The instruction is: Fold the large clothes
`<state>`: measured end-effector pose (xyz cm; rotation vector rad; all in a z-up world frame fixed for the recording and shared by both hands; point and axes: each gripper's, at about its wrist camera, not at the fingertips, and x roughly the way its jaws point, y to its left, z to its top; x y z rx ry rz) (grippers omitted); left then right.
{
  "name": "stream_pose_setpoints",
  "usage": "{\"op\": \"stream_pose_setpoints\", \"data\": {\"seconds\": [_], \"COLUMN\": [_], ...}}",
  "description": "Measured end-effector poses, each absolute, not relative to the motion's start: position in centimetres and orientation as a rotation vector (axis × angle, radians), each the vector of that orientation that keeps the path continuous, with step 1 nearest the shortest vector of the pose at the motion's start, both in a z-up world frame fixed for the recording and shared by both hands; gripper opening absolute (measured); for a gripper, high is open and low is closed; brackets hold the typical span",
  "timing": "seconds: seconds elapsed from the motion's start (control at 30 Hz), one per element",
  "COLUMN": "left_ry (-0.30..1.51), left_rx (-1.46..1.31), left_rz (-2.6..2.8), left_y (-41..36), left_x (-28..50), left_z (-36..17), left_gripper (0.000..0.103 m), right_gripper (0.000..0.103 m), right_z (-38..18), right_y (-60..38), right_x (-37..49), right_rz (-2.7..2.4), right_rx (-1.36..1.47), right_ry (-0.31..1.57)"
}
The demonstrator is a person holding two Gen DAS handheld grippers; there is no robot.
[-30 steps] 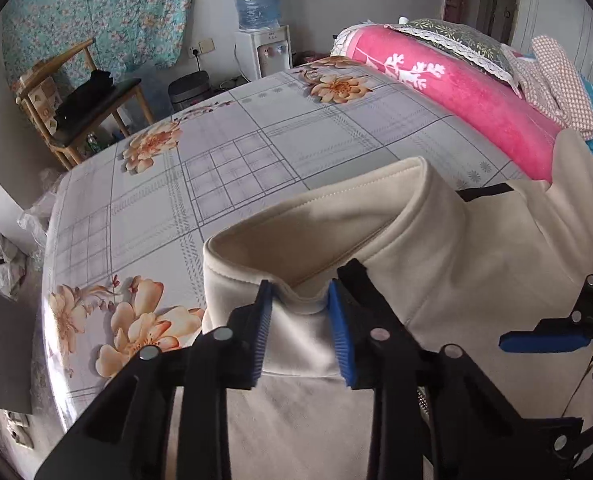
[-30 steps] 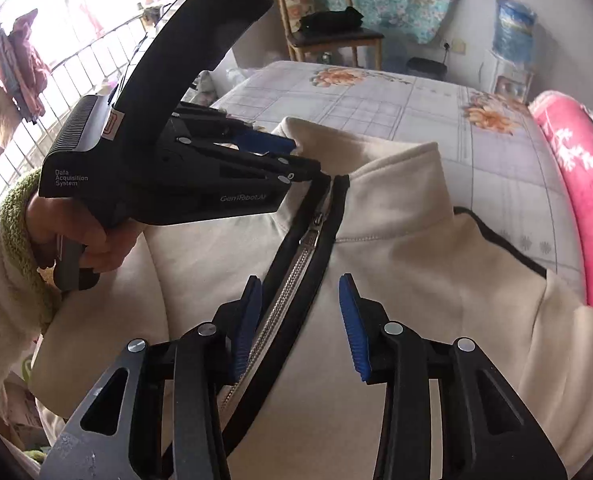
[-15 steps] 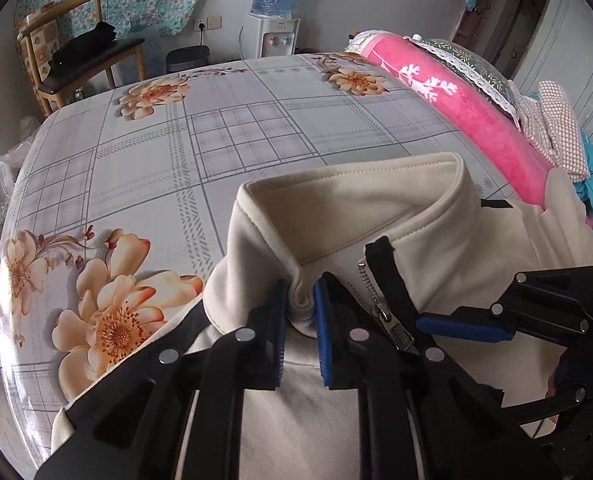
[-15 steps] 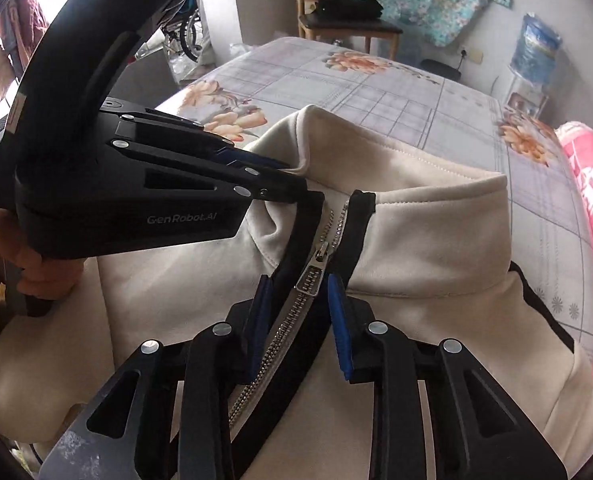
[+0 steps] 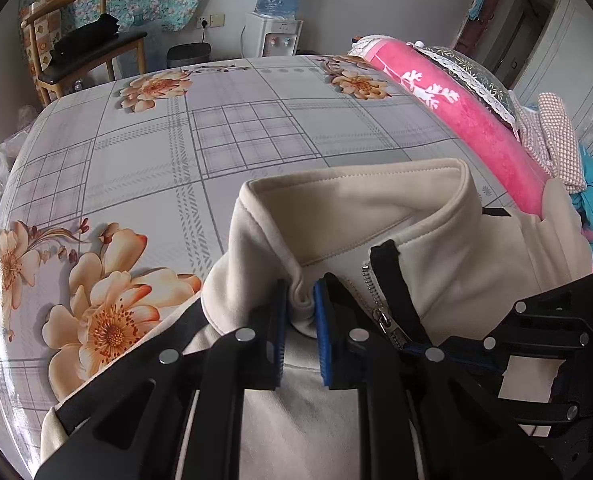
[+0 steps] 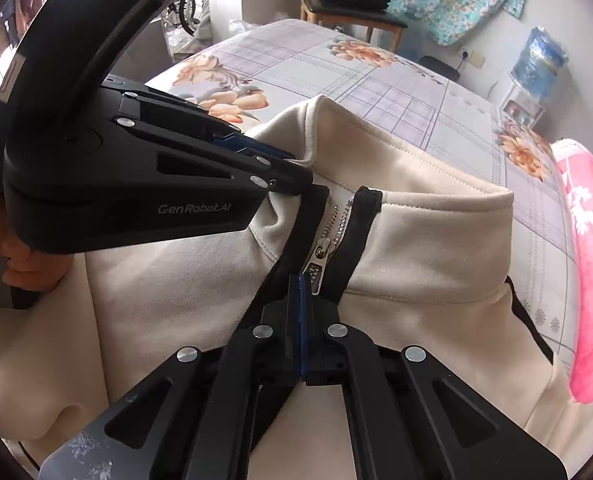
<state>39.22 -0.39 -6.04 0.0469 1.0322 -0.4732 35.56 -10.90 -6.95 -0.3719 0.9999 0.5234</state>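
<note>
collar grasp on a cream zip jacket lying on a flower-print bed.

left wrist view: the left gripper (image 5: 299, 312) pinches a bunched fold of the jacket (image 5: 476, 280) collar (image 5: 356, 208) between its blue pads, its jaws nearly together on the cloth; the jacket lies on the bedsheet (image 5: 216, 140), beside the pink blanket roll (image 5: 456, 120). right wrist view: the right gripper (image 6: 302, 320) is fully closed at the zipper (image 6: 322, 248), its tips right at the pull tab; whether the tab itself is caught cannot be told. risk, as a judgement: the left hold takes only a small fold, so a hard pull could slip it free; if both grippers draw apart, the open collar could skew and crease the fold.
</note>
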Motion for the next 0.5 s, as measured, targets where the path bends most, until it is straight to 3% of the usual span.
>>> {"op": "stream_pose_setpoints", "data": {"seconds": [0.27,0.5], "left_ry": [1.033,1.021], "left_rx": [0.043,0.016], "left_rz": [-0.475,-0.472], "left_y": [-0.4,0.0], "left_x": [39.2,39.2], "left_z": [-6.0,-6.1], "left_gripper": [0.013,0.013], "right_gripper": [0.000,0.001], "right_z": [-6.7,-4.8], "right_y": [-12.4,-12.7], "right_x": [35.2,37.6], "right_rz": [0.551,0.575], "right_rx": [-0.257,-0.176], "right_ry": [1.080,1.021]}}
